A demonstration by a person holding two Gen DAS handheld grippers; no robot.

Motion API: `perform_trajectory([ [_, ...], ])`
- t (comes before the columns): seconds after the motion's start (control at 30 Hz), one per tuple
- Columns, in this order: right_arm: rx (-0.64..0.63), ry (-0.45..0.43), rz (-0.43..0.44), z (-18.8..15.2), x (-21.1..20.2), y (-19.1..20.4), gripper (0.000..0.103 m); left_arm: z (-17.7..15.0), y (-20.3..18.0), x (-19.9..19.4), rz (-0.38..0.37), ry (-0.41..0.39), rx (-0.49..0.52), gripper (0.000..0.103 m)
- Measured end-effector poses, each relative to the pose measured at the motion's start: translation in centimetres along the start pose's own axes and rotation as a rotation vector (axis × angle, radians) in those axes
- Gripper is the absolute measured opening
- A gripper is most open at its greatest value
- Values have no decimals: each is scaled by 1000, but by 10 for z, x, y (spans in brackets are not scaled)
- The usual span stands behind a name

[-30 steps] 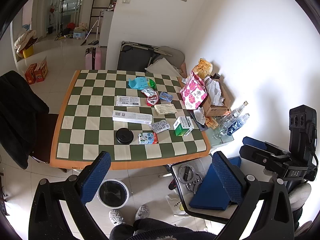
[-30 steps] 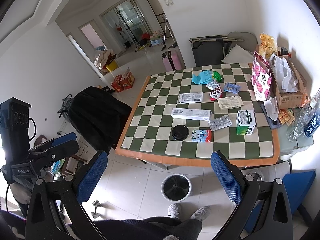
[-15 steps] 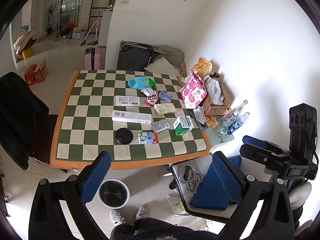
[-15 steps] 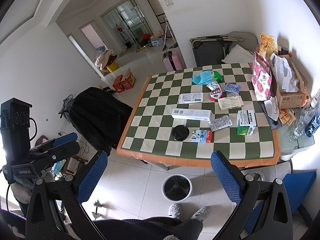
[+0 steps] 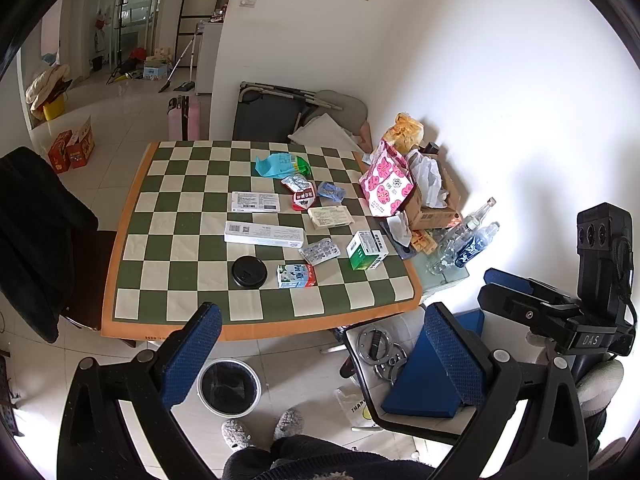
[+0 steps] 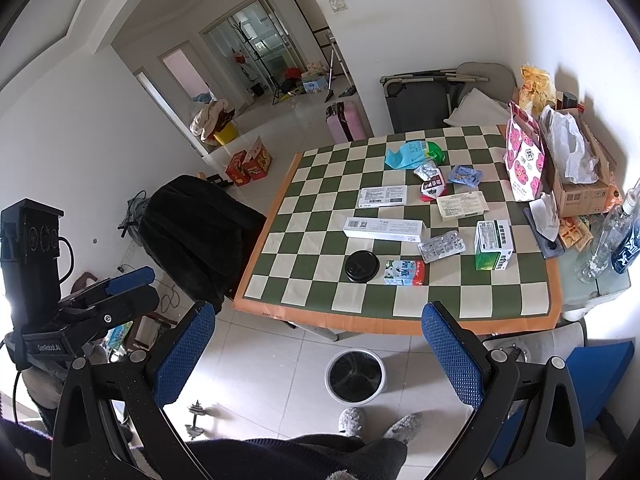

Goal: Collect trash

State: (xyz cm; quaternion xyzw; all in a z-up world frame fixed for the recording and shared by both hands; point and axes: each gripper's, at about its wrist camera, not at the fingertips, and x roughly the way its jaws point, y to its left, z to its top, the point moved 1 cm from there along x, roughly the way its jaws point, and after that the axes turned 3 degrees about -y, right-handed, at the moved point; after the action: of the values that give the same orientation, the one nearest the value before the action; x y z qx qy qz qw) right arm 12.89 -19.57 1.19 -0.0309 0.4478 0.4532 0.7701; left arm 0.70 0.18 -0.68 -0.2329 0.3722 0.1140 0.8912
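Observation:
Both grippers are held high in front of a green-and-cream checkered table (image 5: 180,236) (image 6: 320,296). My left gripper (image 5: 320,332) is open and empty. My right gripper (image 6: 320,332) is open and empty. Trash lies on the table: a black round lid (image 5: 249,272) (image 6: 361,266), a small milk carton (image 5: 296,275) (image 6: 404,272), a long white box (image 5: 264,234) (image 6: 383,229), a blister pack (image 5: 319,251) (image 6: 442,245), a green box (image 5: 367,250) (image 6: 493,245), a blue wrapper (image 5: 276,164) (image 6: 408,154). A white bin (image 5: 229,386) (image 6: 355,376) with a black liner stands on the floor below the table's near edge.
A black-draped chair (image 5: 36,232) (image 6: 200,228) stands left of the table. A pink floral bag (image 5: 386,178), a cardboard box (image 5: 432,204) and bottles (image 5: 464,236) crowd the right side. A blue stool (image 5: 424,376) and metal weights (image 5: 380,354) lie at lower right.

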Motion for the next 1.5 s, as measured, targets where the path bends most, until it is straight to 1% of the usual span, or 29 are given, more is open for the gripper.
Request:
perform_trajectory([
  [0.27, 6, -2, 1, -1, 4, -1, 103, -3, -8, 6, -16, 11, 13, 103],
  [0.33, 16, -6, -3, -2, 4, 2, 103, -1, 2, 9, -27, 16, 21, 103],
  [0.43, 33, -13, -8, -5, 11, 2, 103, 1, 8, 13, -32, 16, 34, 103],
  [0.5, 57, -25, -30, -6, 15, 2, 103, 4, 12, 22, 3, 8, 49, 103],
  [0.57, 83, -37, -84, -6, 18, 2, 103, 8, 17, 37, 76, 3, 84, 103],
  [0.63, 109, -36, -167, -7, 26, -4, 103, 11, 23, 64, 175, 7, 159, 103],
  [0.7, 150, -15, -240, -9, 41, -17, 103, 11, 28, 92, 253, 26, 241, 103],
  [0.73, 168, -1, -271, -10, 50, -25, 103, 10, 31, 119, 300, 58, 312, 103],
  [0.8, 200, 31, -349, -14, 70, -47, 103, 6, 33, 163, 348, 114, 418, 103],
  [0.9, 242, 83, -431, -15, 102, -99, 103, -3, 29, 228, 385, 228, 555, 103],
  [0.97, 285, 136, -465, -18, 130, -137, 103, -8, 26, 276, 385, 313, 631, 103],
  [1.07, 347, 204, -481, -18, 171, -196, 103, -12, 14, 342, 382, 419, 741, 103],
  [1.17, 383, 262, -504, -10, 208, -253, 103, -21, 1, 411, 379, 535, 860, 97],
  [1.2, 391, 280, -509, -7, 218, -267, 103, -24, -3, 428, 375, 561, 894, 95],
  [1.23, 398, 298, -510, -3, 229, -281, 103, -27, -4, 441, 366, 581, 912, 89],
  [1.3, 401, 326, -512, 8, 251, -309, 103, -33, -6, 471, 322, 654, 924, 88],
  [1.33, 396, 341, -516, 15, 262, -322, 103, -37, -7, 482, 293, 691, 926, 87],
  [1.4, 387, 362, -515, 26, 281, -341, 103, -46, -8, 500, 260, 756, 952, 87],
  [1.43, 388, 380, -510, 31, 290, -347, 103, -49, -8, 508, 251, 774, 965, 82],
  [1.47, 388, 392, -503, 34, 297, -351, 103, -50, -10, 515, 248, 786, 967, 74],
  [1.5, 384, 409, -493, 39, 309, -358, 103, -51, -9, 520, 243, 808, 959, 70],
])
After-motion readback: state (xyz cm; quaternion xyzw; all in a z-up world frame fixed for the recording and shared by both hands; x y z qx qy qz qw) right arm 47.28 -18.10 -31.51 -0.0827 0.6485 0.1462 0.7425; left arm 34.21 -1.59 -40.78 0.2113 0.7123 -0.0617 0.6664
